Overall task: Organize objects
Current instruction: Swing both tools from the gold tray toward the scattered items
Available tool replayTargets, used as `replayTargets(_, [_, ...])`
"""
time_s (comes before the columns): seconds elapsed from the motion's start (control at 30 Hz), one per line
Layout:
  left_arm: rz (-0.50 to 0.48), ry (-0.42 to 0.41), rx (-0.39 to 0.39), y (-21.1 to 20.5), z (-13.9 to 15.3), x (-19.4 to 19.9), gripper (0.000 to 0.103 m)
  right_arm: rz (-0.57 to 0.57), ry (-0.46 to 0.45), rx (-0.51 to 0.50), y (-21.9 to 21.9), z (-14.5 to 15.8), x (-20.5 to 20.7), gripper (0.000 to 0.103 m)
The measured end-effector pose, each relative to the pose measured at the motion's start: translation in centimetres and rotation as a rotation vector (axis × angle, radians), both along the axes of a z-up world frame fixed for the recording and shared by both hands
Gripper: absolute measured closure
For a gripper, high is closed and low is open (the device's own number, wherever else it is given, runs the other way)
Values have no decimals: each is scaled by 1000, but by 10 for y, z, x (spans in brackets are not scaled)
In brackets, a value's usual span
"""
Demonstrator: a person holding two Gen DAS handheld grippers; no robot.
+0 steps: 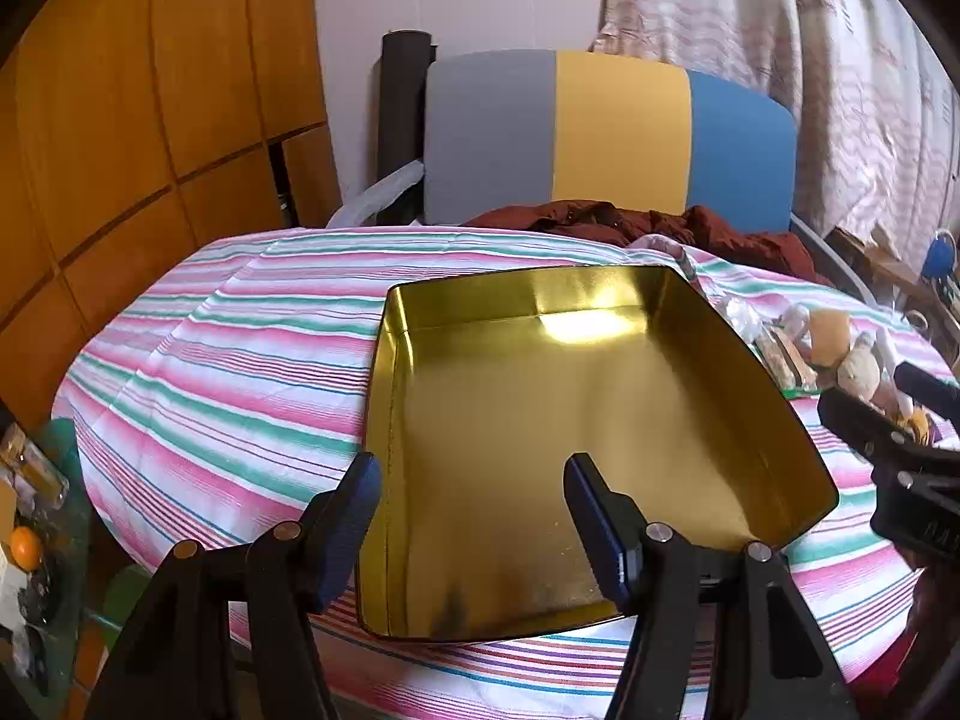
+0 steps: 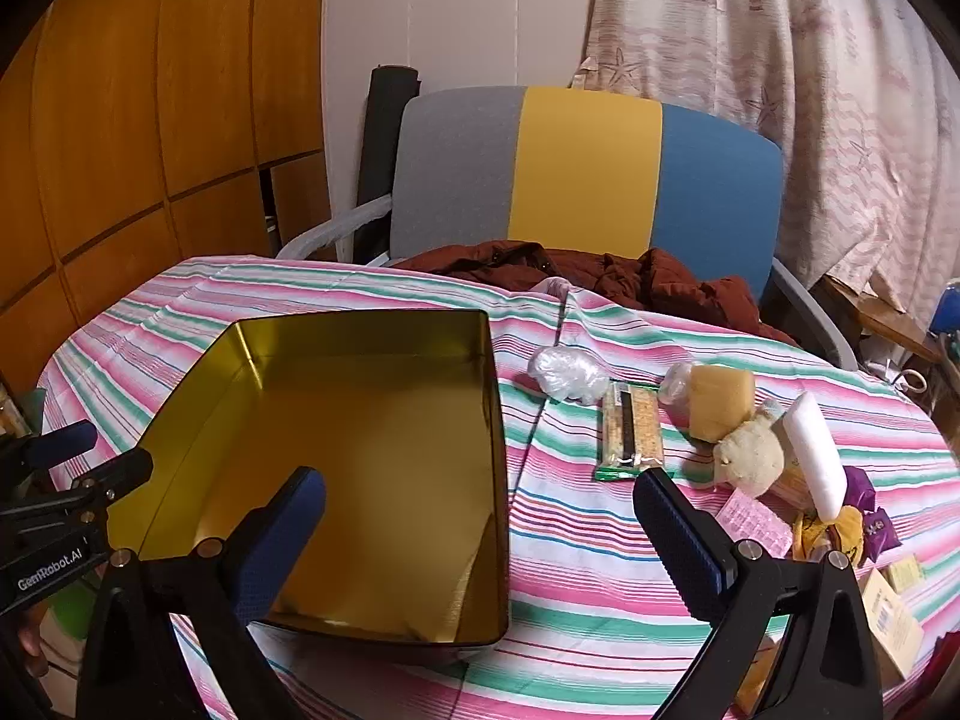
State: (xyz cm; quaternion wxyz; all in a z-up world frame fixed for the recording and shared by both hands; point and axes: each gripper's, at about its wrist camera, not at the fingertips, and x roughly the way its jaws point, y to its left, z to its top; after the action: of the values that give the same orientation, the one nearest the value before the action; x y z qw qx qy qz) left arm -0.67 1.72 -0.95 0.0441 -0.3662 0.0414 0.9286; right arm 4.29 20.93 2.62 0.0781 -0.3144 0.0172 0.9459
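An empty gold tin box (image 1: 540,420) (image 2: 336,456) lies open on the striped tablecloth. My left gripper (image 1: 474,474) is open over the tin's near-left corner, one finger outside the wall, one inside. My right gripper (image 2: 480,492) is open above the tin's right wall, nothing between its fingers. Right of the tin lie a crumpled clear plastic wrap (image 2: 567,373), a snack bar (image 2: 633,429), a yellow sponge (image 2: 720,402), a beige plush toy (image 2: 753,455), a white tube (image 2: 816,456), a pink card (image 2: 757,522) and purple packets (image 2: 867,507).
A dark red jacket (image 2: 606,279) lies at the table's far edge before a grey, yellow and blue chair (image 2: 588,171). Wooden cabinets (image 1: 120,150) stand left, curtains (image 2: 780,90) right. Small boxes (image 2: 894,618) sit at the table's near right. An orange (image 1: 25,547) lies low on the left.
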Motion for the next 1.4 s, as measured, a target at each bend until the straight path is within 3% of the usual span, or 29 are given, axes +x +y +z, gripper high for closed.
replayTargets(0.5, [-125,-51,16,27,-5,3,38,-106,19,-61,45,3,15,0])
replayTargets(0.6, [-187,-67,59,31,-4,4,38,-140,23,-81,60,6,19,0])
replayTargets(0.73, [-330,-137,231,36,-4,4,38,-216,42,-124,87,12,29,0])
replayTargets(0.77, [-351,-139,242,40,-3,6,38,-241,48,-125,95,15,33,0])
replayTargets(0.97, [-495,-145,230,72,0,14,38,-418,89,-152,162,28,70,0])
replayTargets(1.07, [-543,-152,219,87,1,14,30,-538,94,-190,199,30,93,0])
replayTargets(1.2, [-612,-190,246,109,4,14,26,-665,125,-325,245,27,130,0])
replayTargets(1.27, [-667,-195,238,128,7,16,25,-701,121,-367,259,24,142,0])
replayTargets(1.4, [-791,-237,210,171,6,25,25,-714,109,-358,267,24,155,0])
